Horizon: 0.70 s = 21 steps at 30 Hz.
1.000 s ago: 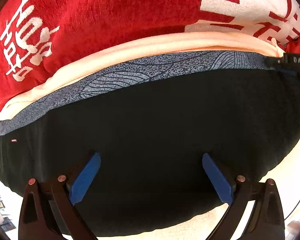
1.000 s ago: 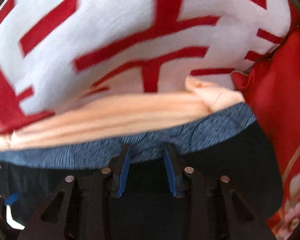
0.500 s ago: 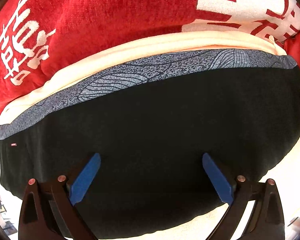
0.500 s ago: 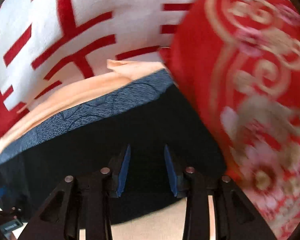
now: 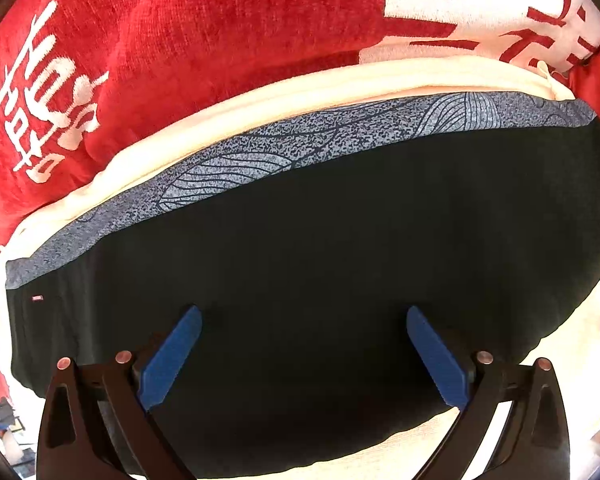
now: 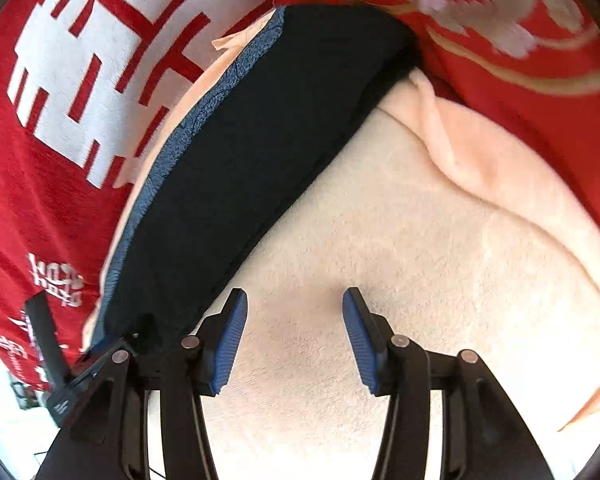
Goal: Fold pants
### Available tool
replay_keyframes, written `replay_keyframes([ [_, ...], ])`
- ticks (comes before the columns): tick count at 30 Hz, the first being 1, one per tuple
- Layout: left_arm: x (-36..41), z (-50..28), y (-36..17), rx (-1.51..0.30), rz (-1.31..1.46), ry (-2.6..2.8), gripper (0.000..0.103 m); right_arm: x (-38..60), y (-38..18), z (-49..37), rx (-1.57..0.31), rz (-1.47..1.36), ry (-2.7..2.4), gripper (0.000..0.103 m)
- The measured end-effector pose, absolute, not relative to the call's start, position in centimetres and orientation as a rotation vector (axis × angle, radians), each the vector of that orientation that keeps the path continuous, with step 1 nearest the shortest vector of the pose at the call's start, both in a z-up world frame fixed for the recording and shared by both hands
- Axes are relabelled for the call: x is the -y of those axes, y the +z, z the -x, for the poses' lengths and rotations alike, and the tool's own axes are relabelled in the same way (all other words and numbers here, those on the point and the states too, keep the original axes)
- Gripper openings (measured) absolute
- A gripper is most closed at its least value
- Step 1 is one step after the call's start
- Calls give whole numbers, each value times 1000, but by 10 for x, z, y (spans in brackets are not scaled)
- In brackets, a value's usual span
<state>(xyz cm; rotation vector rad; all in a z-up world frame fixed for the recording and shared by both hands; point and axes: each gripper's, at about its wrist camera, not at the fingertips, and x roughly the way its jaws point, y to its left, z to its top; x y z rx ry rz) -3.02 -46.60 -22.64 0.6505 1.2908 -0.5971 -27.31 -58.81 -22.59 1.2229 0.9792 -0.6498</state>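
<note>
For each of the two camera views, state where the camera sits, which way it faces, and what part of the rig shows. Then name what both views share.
Left wrist: on the left gripper, looking forward over the black pants; its open blue fingers show.
Right wrist: on the right gripper, facing the cream blanket beside the pants; its open fingers show.
Shared: the pants, their grey-blue waistband, and the red cloth.

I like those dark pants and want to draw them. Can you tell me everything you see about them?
The black pants look soft and matte, lying folded flat in a wide slab. A grey-blue band with a leaf-line print runs along their far edge, and a tiny red tag sits near one corner. They rest on a cream blanket, with red cloth beyond. The left gripper is open above them; the right gripper is open beside them.
</note>
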Motion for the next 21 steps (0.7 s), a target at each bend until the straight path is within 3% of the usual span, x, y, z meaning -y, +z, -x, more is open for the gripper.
replay_keyframes([
  [21, 468, 35, -224, -1277, -658, -572, 103, 604, -240, 276, -896, -1344, -585, 54],
])
